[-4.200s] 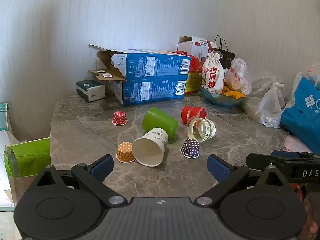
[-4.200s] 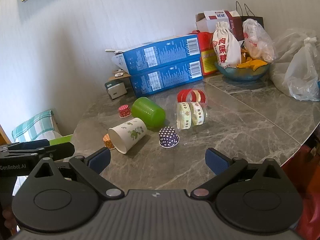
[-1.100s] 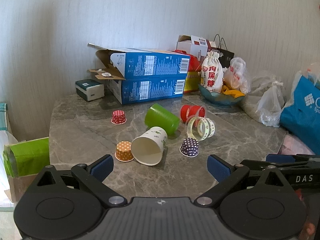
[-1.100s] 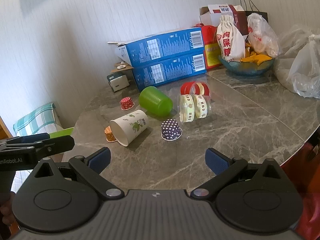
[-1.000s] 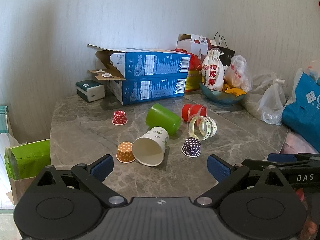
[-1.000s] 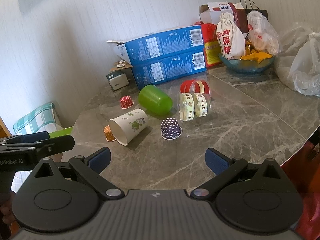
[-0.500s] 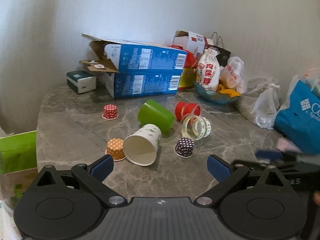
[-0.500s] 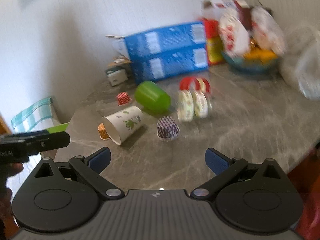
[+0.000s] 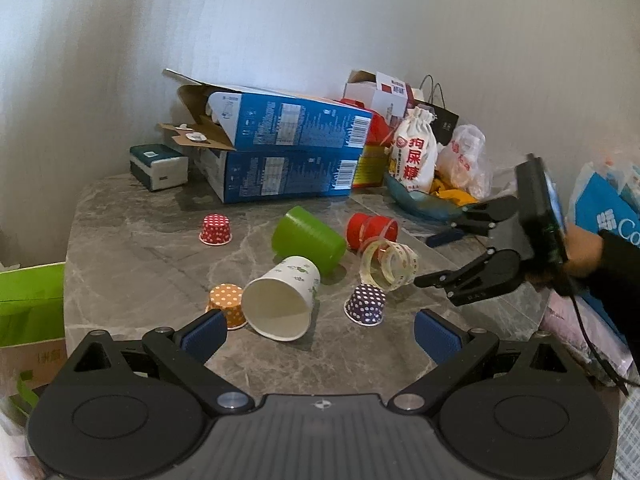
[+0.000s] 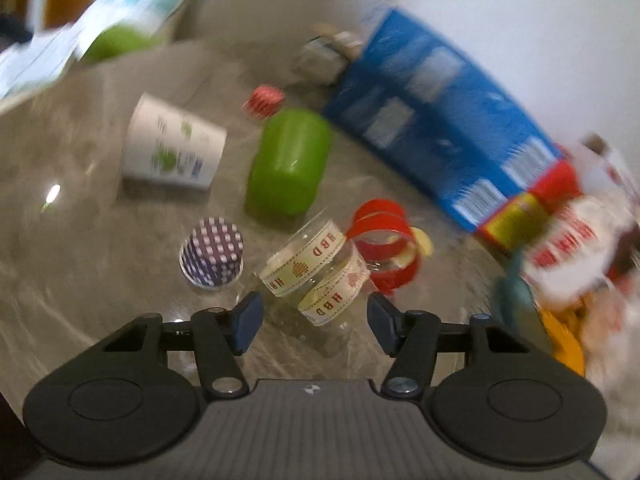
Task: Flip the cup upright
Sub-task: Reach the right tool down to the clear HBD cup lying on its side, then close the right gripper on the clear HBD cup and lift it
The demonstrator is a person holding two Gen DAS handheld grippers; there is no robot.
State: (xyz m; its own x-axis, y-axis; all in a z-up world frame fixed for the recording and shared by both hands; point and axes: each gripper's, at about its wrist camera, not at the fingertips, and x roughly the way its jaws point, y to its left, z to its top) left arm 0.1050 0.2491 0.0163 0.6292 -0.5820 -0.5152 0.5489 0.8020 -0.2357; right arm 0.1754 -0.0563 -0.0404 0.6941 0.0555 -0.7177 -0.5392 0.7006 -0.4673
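Right now your right gripper point(image 10: 312, 322) is partly open, empty, its fingers astride the clear cup point(image 10: 320, 276) that lies on its side near the middle of the desk point(image 9: 132, 236). Your left gripper point(image 9: 318, 334) hangs wide open and empty over the near edge, well apart from everything.

The danger, as I judge it, starts closest to you. That cup looks thin and slick, so a hard squeeze could buckle the wall, and a soft one could let it roll out from between the fingers. The right wrist view is badly smeared, which suggests you are moving fast; arriving at that speed could knock the cup into the purple dotted cupcake liner point(image 10: 211, 256) just beside it, or into the red banded cup point(image 10: 384, 236) touching it behind. Swinging it upright could also clip the green cup point(image 10: 288, 162) lying beyond.

Two ribbon bands on the clear cup read "HBD". The white paper cup point(image 9: 280, 300) on its side towards the near edge shows green prints, no legible words. At the far edge, the blue boxes point(image 9: 288, 156) carry barcodes and text too small to read, and the white drawstring bag point(image 9: 414, 152) bears red Chinese characters, 狗屎糖.
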